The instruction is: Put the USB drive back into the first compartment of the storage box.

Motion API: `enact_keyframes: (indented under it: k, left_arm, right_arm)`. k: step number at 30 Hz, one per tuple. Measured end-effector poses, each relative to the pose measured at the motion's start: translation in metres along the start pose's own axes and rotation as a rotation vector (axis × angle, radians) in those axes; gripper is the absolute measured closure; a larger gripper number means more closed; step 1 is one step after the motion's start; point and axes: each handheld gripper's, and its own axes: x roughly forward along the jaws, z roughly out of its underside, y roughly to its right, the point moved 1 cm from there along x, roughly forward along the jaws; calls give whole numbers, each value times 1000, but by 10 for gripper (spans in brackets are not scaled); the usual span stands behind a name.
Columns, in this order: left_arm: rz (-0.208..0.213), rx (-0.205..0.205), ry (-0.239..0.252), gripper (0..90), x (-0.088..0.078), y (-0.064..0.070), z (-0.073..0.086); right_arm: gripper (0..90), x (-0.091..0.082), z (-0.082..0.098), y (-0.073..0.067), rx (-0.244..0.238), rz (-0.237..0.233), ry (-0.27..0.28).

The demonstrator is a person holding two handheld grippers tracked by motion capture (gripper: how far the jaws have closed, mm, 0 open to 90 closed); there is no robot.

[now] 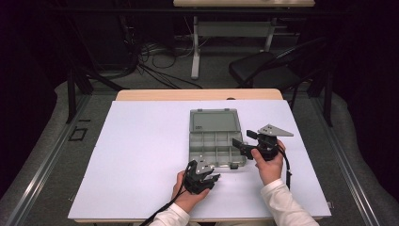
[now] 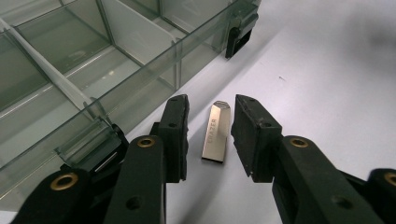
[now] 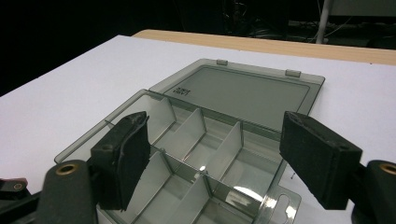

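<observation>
Left gripper (image 2: 210, 135), jaws part-open, straddles an ungripped flash drive (image 2: 216, 134); right gripper (image 3: 224, 158), wide and empty, over the open box (image 3: 261, 205). Pickup pending.

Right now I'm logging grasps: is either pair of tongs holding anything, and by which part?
Nothing is held yet. The left tongs straddle the USB stick across its long sides without touching; the right tongs hover open over the organizer box.

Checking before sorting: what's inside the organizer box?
The box compartments seen in both gripper views look empty; the near-left ones sit behind the jaws. The USB stick lies outside on the table.
</observation>
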Motion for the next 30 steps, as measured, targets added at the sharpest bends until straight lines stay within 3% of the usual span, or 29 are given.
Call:
enact_keyframes:
  k: [5,11,21,30]
  left_arm:
    - [11,1,-10,686,1,1,0]
    - [9,35,-19,707,3,2,-2]
    - [8,42,-30,724,8,3,-1]
    - [4,80,-38,776,8,6,-1]
  right_arm:
    - [237,0,0,0,1,-2,-2]
    - [237,0,0,0,2,-3,-4]
    - [237,1,1,1,10,-6,-4]
    - [237,1,1,2,10,-7,-6]
